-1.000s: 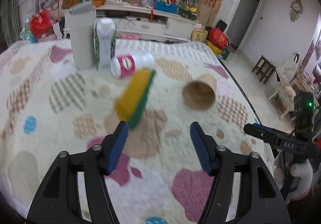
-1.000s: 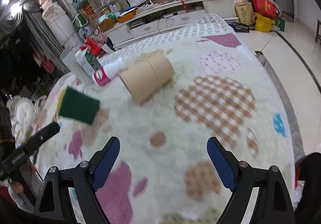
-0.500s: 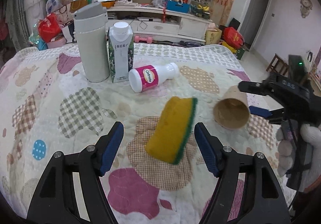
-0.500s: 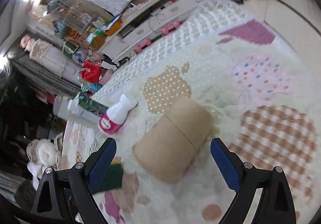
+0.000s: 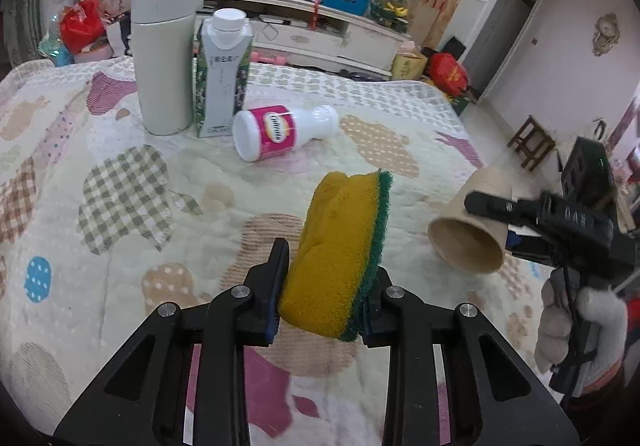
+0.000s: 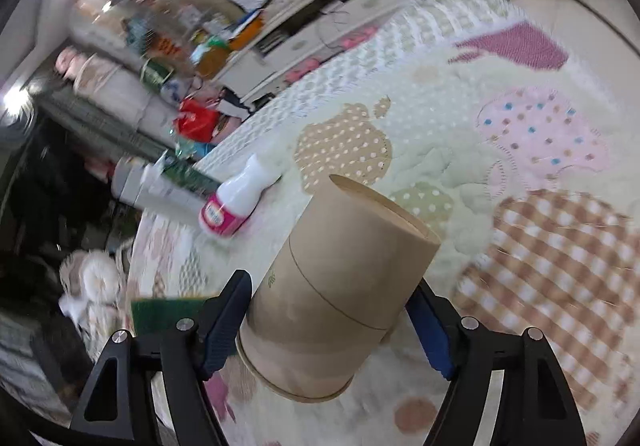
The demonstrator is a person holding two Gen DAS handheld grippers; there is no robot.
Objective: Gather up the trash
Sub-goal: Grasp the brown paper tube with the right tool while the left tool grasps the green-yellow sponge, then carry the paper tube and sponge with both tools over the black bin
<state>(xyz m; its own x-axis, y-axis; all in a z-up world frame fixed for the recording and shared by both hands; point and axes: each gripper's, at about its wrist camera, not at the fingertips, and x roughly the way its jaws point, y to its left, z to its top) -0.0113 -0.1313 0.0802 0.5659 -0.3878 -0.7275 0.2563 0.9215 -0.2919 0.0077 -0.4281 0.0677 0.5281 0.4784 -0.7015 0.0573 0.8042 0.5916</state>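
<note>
My left gripper (image 5: 322, 286) is shut on a yellow sponge with a green scouring side (image 5: 340, 246), standing on edge on the patterned quilt (image 5: 120, 206). My right gripper (image 6: 332, 322) has its blue pads on both sides of a brown paper cup (image 6: 340, 294) lying on its side; it also shows in the left wrist view (image 5: 470, 230). A white bottle with a pink label (image 5: 276, 132) lies beyond the sponge; it shows in the right wrist view (image 6: 236, 202) too.
A grey-lidded flask (image 5: 164, 58) and a white drink carton (image 5: 222, 74) stand upright at the back left of the quilt. The right gripper's body and gloved hand (image 5: 576, 310) are at the right edge. Cluttered shelves stand behind the bed.
My left gripper closed on the sponge, which was between open jaws before. My right gripper moved forward and narrowed around the paper cup.
</note>
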